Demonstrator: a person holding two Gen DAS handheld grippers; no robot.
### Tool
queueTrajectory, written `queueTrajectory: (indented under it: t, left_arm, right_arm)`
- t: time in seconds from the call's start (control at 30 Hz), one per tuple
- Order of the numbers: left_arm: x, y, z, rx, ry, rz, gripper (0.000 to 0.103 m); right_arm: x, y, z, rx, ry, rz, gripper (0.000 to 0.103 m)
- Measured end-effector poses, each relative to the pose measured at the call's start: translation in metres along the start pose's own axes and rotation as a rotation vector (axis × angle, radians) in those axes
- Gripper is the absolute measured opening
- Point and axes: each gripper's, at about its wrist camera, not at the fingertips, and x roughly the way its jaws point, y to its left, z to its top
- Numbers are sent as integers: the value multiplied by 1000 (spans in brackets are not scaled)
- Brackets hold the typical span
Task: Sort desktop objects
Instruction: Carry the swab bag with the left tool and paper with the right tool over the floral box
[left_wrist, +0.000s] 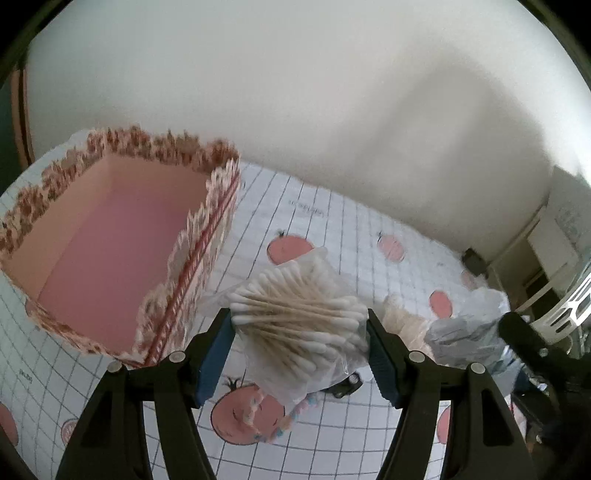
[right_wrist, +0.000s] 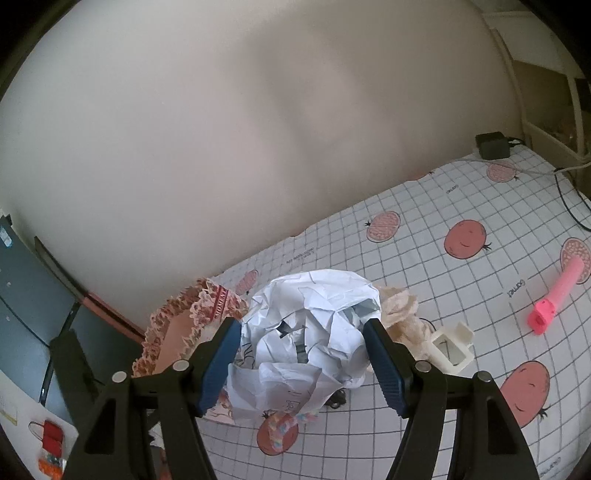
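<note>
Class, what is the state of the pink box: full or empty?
Empty: in the left wrist view the pink box shows only bare pink floor and walls.

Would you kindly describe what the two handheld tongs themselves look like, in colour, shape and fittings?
Both look alike. The left tongs and right tongs each have two black plastic arms that fork into struts, joined by round silver pins. Each tip carries a blue ribbed pad. No cables, markings or sleeves are visible.
</note>
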Motion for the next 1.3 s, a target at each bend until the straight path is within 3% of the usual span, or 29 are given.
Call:
queueTrajectory:
  t: [0.57,1.3]
  left_arm:
    - [-55,32,22,0,-206,23,70]
    - [-86,130,30,-211,-275,78,70]
  right_arm:
    - [5,59,-13,-87,-6,76,72]
    - [29,134,-47,-179,3,144,72]
